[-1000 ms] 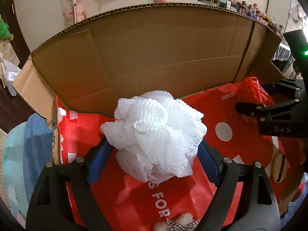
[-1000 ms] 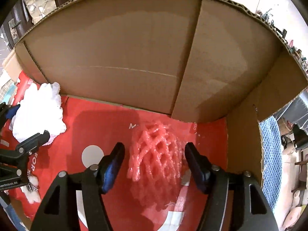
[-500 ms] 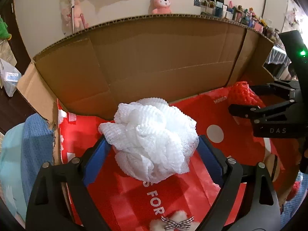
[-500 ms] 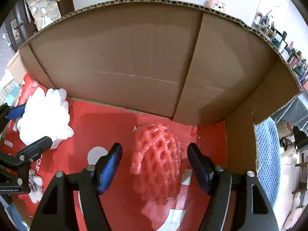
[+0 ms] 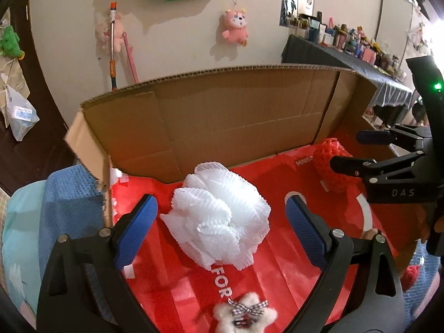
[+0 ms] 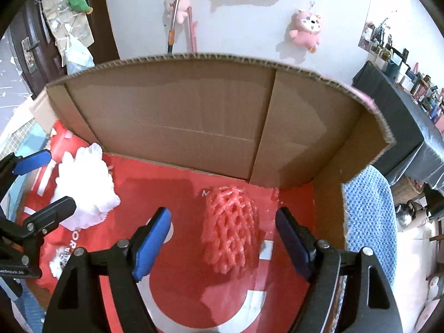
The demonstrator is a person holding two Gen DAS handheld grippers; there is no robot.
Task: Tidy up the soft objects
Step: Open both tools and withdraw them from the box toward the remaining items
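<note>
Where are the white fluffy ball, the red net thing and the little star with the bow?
white fluffy ball (image 5: 222, 216), left wrist view, middle of its ruffles.
red net thing (image 6: 231, 227), right wrist view, centre of its mesh.
little star (image 5: 245, 315), left wrist view, on its checked bow.

I count one cardboard box (image 5: 236, 116). Inside it lies one red bag (image 5: 277, 249). On the bag I see one white puff (image 5: 219, 219) and, toward three o'clock from it, one red net (image 6: 230, 227). One small fluffy star with a checked bow (image 5: 244, 315) sits at six o'clock from the puff. Two grippers: left (image 5: 220, 231), right (image 6: 223, 240). On the wall I make out two pink plush toys, one (image 5: 236, 27) at twelve o'clock, another (image 5: 111, 33) at eleven.
</note>
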